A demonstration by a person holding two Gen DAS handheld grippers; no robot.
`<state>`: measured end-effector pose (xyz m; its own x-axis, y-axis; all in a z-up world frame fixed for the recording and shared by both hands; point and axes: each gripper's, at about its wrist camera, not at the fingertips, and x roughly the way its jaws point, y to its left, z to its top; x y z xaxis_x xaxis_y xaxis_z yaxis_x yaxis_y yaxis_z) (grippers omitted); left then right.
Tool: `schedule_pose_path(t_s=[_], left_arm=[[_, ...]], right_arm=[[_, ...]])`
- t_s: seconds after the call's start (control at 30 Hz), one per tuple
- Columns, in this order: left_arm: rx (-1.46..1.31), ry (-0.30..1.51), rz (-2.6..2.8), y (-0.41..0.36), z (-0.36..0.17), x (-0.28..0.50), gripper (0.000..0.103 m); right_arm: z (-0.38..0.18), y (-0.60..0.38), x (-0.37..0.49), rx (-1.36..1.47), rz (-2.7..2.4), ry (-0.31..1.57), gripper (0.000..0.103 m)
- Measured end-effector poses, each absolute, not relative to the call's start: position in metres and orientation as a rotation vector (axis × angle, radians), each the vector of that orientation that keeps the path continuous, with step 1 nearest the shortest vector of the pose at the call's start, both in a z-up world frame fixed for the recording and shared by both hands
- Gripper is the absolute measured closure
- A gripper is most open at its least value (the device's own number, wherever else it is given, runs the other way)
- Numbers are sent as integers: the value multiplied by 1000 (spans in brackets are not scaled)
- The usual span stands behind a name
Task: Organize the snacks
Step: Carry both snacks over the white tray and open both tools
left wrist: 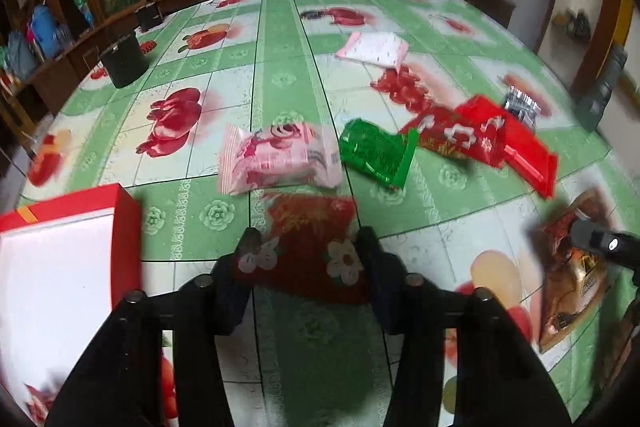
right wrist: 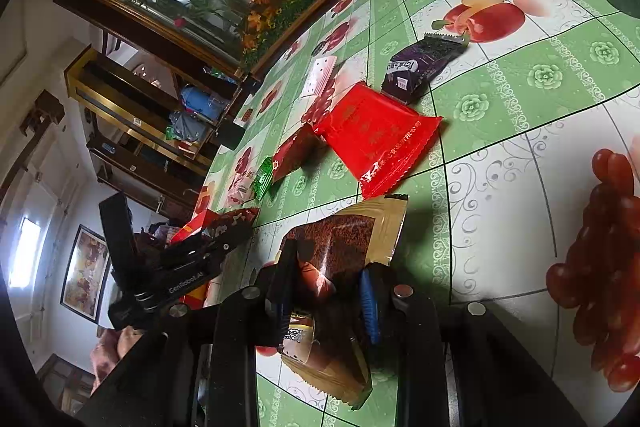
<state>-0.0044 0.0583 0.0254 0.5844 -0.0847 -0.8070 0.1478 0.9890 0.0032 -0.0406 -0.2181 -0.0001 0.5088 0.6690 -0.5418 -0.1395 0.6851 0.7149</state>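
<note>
Red box (left wrist: 60, 251) sits open at the near left of the desk (left wrist: 280, 67), white interior bare as far as visible; nothing packed yet, by my reading.

Left gripper (left wrist: 306, 247): jaws narrowed around a dark red packet with white flowers (left wrist: 304, 251), pads pressing its two sides. Packet lies just right of the box.

Right gripper (right wrist: 326, 287): jaws closed on a brown-and-gold packet (right wrist: 344, 239), which lies partly under the fingers near the desk's front edge.

Loose on the flowered green cloth, spread out beyond the two grippers:
- pink packet (left wrist: 280, 159), just past the left gripper
- green packet (left wrist: 376, 155), beside the pink one
- red patterned packet (left wrist: 452, 137), touching a plain red packet (right wrist: 376, 139)
- dark purple packet (right wrist: 420, 63), just behind the plain red one
- white-and-pink packet (left wrist: 372, 49), farthest out

Judgement: early stage. Two packets in grip, six or so waiting, box unfilled. Likely next: carry the flowered packet left into the box.
</note>
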Motion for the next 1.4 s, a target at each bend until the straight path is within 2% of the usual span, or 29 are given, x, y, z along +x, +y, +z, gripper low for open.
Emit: schedule_pose_path(t_s=[0.1,0.83,1.3,1.4], left_arm=[[46,938,-145,63,27,-5,79],[-7,934,-333,43,38,-132,78],[-22,939,-371,46,38,-165,78],[-26,934,-375,49,40,-167,78]], right_arm=[[0,-218,-41,660,531,915,76],[3,-222,-45,661,498,907,75],[12,-195,-62,587,343,903,75],[5,-192,-62,702,394,963,76]])
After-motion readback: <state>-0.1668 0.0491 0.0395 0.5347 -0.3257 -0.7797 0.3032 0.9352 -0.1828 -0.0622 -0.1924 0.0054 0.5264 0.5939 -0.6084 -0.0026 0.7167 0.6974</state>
